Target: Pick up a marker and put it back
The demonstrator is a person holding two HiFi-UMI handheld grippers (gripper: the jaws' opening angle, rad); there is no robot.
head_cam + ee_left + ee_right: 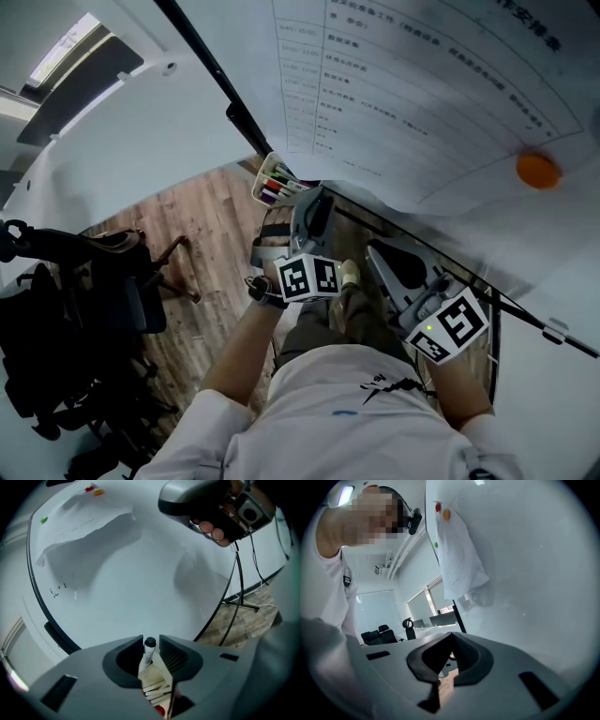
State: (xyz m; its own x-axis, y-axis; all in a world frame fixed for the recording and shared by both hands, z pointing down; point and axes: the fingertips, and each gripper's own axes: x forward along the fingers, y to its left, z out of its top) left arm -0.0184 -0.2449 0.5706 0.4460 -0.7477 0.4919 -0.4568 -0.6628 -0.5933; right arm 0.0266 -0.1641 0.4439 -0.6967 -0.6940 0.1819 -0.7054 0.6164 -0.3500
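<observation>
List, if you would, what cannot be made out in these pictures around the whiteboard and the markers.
Print on the paper sheet: head view, too small and blurred to read.
Marker in the left tool: left gripper view shows only its black cap and upper barrel; the jaws and the marker box hide the rest.
Scribbles on the whiteboard: left gripper view, too small to read.

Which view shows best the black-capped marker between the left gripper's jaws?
The left gripper view: the black-capped marker stands right between the jaws. The head view shows only the marker box, the right gripper view nothing of it.
</observation>
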